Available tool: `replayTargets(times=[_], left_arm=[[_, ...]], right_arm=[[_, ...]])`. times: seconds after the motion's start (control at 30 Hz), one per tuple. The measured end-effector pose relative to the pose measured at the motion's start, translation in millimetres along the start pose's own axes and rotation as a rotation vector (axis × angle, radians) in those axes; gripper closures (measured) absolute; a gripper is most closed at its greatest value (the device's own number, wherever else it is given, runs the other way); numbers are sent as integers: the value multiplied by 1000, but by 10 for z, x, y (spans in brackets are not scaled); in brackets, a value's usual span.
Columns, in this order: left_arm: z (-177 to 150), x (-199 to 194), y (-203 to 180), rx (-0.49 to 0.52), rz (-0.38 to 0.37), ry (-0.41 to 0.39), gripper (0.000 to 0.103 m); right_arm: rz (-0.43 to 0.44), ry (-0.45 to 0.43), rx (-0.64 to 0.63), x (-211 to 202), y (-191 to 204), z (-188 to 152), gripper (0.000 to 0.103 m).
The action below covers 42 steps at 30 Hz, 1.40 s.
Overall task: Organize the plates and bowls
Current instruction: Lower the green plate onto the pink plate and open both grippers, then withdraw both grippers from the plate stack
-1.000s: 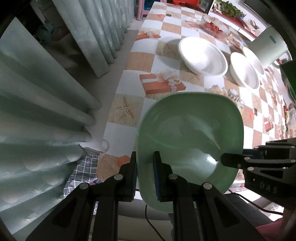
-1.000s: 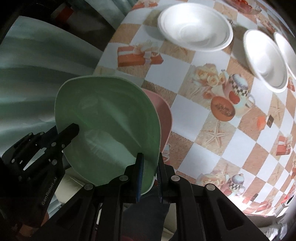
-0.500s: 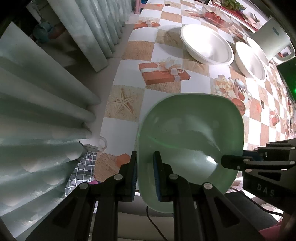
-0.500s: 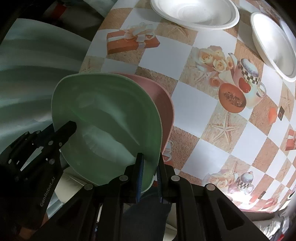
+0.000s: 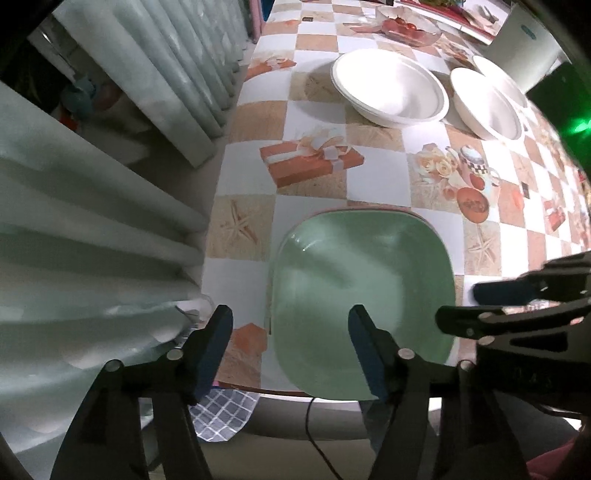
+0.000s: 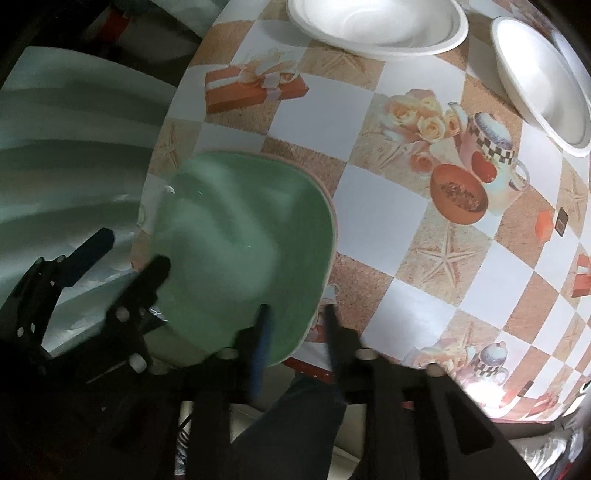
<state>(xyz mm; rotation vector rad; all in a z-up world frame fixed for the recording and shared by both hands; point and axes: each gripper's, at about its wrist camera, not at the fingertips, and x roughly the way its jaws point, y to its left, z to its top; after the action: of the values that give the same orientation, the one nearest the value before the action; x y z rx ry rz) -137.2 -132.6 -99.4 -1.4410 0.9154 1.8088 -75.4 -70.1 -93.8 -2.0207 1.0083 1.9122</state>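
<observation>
A green square plate [image 5: 364, 280] lies stacked on a pink plate [image 6: 330, 206] at the near corner of the table; only a thin pink rim shows. My left gripper [image 5: 291, 343] is open, its jaws straddling the plate's near left edge. My right gripper [image 6: 295, 317] is open too, its jaws either side of the plate's near right rim, and it shows at the right of the left wrist view [image 5: 517, 306]. Three white bowls [image 5: 388, 86] [image 5: 487, 103] [image 5: 498, 70] stand in a row at the far side.
The table has a checked cloth [image 5: 310, 162] with gift and teapot prints. Pale green curtains [image 5: 110, 184] hang close on the left. A glass dish of red food [image 5: 406, 27] and a white container [image 5: 528, 44] stand far back.
Both grippers have opened and let go of the green plate. It has come down from being held tilted in the air to lying flat on the pink plate.
</observation>
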Motion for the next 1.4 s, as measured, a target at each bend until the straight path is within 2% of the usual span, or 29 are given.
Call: replayTargets(times=[0.03, 0.07, 0.1, 0.17, 0.2, 0.23, 0.27, 0.3, 0.43, 0.63, 0.9, 1.13, 1.4], left_arm=[[12, 8, 3, -4, 10, 8, 26], [21, 12, 16, -14, 5, 8, 21], [29, 9, 37, -30, -5, 6, 19], [43, 27, 63, -56, -2, 27, 15], [47, 38, 71, -66, -10, 40, 13], [47, 38, 74, -78, -29, 44, 9], [42, 30, 66, -85, -43, 47, 2], [44, 18, 53, -92, -62, 51, 1], [77, -65, -71, -97, -126, 46, 0], [186, -137, -526, -7, -233, 88, 0], [421, -223, -1082, 104, -258, 97, 0], [540, -171, -1328, 120, -275, 136, 0], [623, -137, -1396, 92, -253, 153, 0]], right_arm=[[-11, -7, 8, -26, -37, 3, 51], [-5, -11, 18, -49, -79, 6, 50], [4, -12, 27, -68, -120, 5, 47], [-3, -12, 46, -102, -212, 1, 23], [-3, -17, 55, -132, -275, -9, 4], [9, -24, 62, -163, -334, -21, 1], [15, -24, 68, -177, -386, -36, 1], [17, -22, 81, -204, -465, -67, 1], [4, -23, 151, -238, -752, -194, 1], [42, -11, 332, -213, -1271, -475, 1], [67, -45, 470, -291, -1777, -681, 1], [89, -37, 548, -295, -2038, -760, 1], [95, -29, 542, -286, -2102, -659, 1]])
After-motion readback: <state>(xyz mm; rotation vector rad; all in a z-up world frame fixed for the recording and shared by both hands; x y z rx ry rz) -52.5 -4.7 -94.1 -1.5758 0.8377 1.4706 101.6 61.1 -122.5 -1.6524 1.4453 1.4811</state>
